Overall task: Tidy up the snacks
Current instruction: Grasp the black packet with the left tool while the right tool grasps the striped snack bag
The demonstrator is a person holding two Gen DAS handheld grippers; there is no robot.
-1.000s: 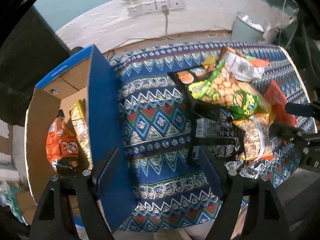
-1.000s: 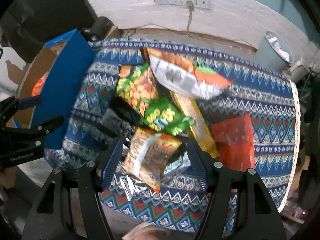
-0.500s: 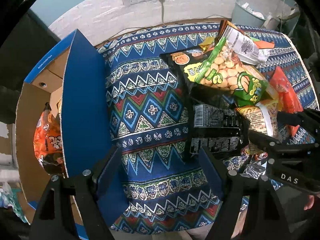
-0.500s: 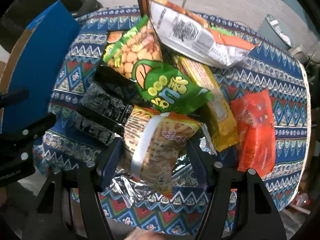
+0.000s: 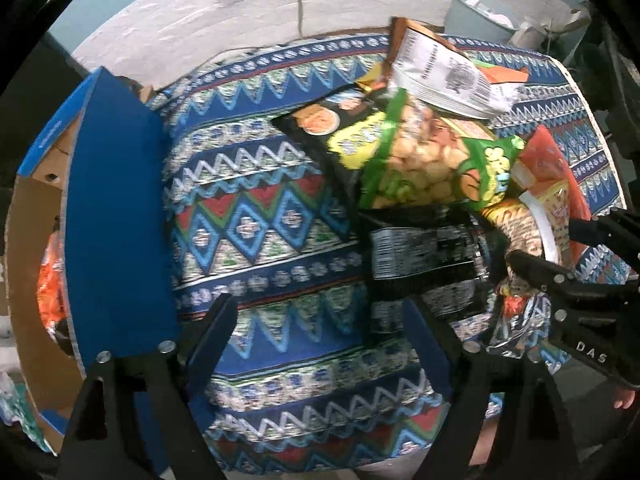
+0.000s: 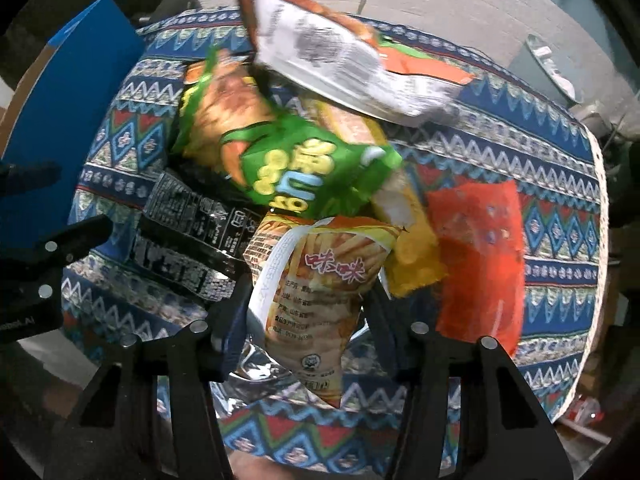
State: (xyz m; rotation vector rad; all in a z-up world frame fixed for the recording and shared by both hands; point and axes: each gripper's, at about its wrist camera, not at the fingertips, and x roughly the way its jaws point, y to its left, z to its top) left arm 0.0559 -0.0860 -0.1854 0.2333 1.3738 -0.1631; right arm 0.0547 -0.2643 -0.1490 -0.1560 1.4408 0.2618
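Observation:
A heap of snack bags lies on the patterned tablecloth point(image 5: 256, 216). My right gripper point(image 6: 308, 300) points down over an orange fries bag point(image 6: 316, 280). Its jaws are closing, the bag between them, the pads at its edges with no visible squeeze. In the left wrist view the right gripper point(image 5: 548, 240) straddles the fries bag point(image 5: 524, 220). My left gripper point(image 5: 316, 316) hangs over bare cloth, jaws opening and nothing between them. Its right finger is beside a black bag point(image 5: 420, 256). A green bag point(image 6: 288, 160) overlaps the black bag point(image 6: 184, 232).
A cardboard box with a blue flap point(image 5: 116, 220) stands at the table's left, an orange bag point(image 5: 50, 292) inside. A white-backed bag point(image 6: 332, 56), a yellow bag point(image 6: 412, 256) and a red bag point(image 6: 480, 248) lie farther back and right. A bin point(image 5: 480, 12) stands behind the table.
Both grippers have sunk closer to the table. The right gripper's fingers have drawn in around the fries bag. The left gripper's fingers stand a little wider.

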